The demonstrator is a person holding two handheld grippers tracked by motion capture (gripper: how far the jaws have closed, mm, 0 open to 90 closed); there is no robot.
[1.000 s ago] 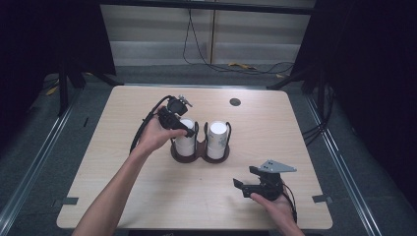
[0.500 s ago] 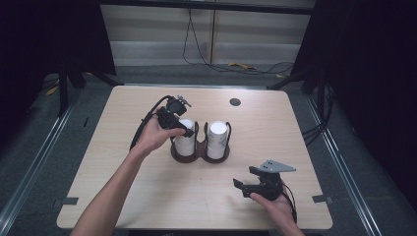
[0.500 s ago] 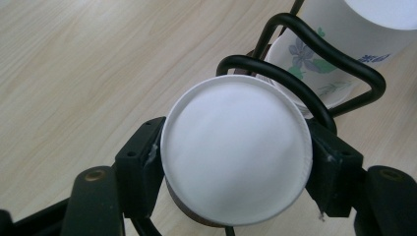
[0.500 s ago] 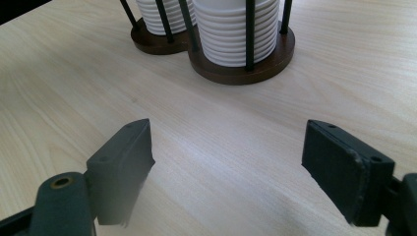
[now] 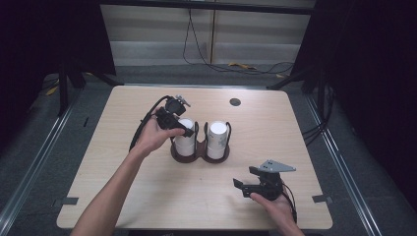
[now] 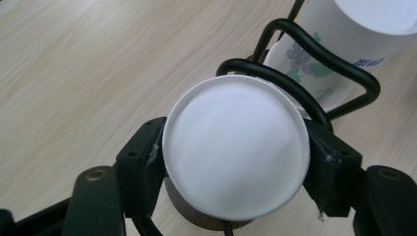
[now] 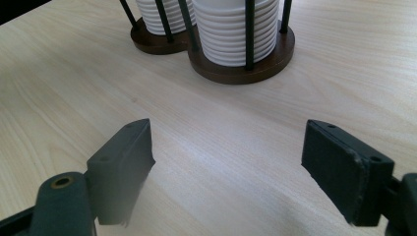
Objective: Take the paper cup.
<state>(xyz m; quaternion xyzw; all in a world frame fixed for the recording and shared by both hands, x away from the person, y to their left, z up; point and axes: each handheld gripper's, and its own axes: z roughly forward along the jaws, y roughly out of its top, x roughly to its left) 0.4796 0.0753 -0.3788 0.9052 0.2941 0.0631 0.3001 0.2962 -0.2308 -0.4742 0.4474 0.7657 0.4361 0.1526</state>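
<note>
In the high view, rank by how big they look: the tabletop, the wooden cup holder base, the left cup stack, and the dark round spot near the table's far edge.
1. tabletop
2. cup holder base, spanning both stacks
3. left cup stack, partly covered by the left gripper that grips its top, so this rank is less sure
4. dark round spot, clearly smallest

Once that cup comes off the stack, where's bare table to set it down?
The widest bare wood lies left of the holder, out to the table edge, though the forearm crosses it. Another patch runs right of the holder, between the grommet and the right gripper. It is crowded around the left gripper, whose jaws have just closed on the cup.
</note>
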